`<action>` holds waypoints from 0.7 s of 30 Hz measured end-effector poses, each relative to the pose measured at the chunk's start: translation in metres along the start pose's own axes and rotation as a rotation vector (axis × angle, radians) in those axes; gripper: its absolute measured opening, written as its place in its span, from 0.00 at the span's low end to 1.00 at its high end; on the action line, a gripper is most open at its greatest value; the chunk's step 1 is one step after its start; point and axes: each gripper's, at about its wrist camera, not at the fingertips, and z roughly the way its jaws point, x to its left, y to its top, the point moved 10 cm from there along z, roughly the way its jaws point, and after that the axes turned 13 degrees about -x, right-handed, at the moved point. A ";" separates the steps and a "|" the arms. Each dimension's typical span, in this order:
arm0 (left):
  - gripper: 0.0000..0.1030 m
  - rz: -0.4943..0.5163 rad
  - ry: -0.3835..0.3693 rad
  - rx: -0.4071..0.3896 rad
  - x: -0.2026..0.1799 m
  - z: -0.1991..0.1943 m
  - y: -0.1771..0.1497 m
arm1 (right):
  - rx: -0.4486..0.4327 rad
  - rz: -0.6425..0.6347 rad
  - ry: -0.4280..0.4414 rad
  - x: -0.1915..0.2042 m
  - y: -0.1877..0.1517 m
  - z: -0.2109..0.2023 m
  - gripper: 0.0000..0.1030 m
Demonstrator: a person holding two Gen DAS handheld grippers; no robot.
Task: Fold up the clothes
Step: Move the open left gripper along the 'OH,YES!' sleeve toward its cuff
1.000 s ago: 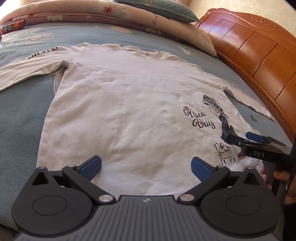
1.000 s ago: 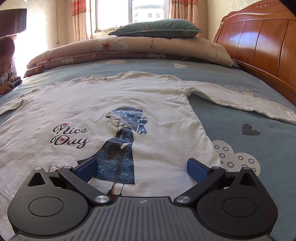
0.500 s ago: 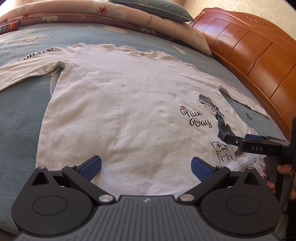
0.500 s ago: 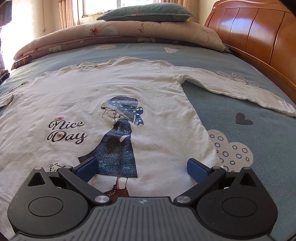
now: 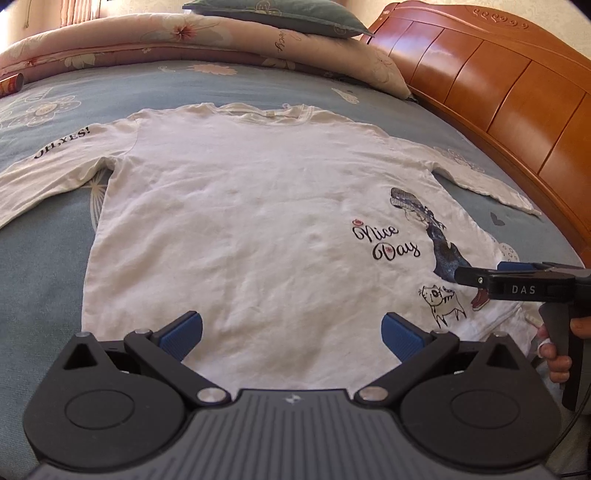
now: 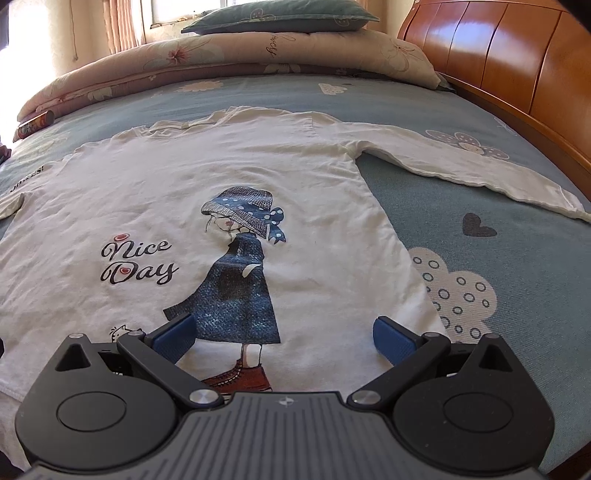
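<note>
A white long-sleeved shirt (image 5: 236, 229) lies spread flat, front up, on a bed covered by a blue-grey sheet (image 6: 498, 206) with flower and cloud prints. Both sleeves stretch out to the sides; the one on the left bears the words "OH,YES!" (image 5: 62, 142). The print on the front shows a girl in a blue dotted hat and denim cape (image 6: 240, 266) beside the script "Nice Day" (image 6: 136, 264), with a small cat drawn near the hem.

The left gripper (image 5: 291, 332) hovers over the shirt's lower hem, its blue-padded jaws wide apart and holding nothing. The right gripper (image 6: 282, 332) hangs over the hem at the girl print, its jaws equally spread and empty; in the left wrist view it appears from the side, marked "DAS", with the person's hand (image 5: 557, 354) on its grip.

At the far end of the bed a folded floral quilt (image 6: 229, 55) carries a grey-green pillow (image 6: 284, 16). A cylindrical can (image 6: 35, 125) lies beside the quilt. A polished wooden headboard (image 5: 498, 96) runs along the right side.
</note>
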 end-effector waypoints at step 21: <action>0.99 -0.199 0.077 -0.056 0.089 0.059 0.058 | 0.057 0.002 0.131 0.059 -0.002 0.004 1.00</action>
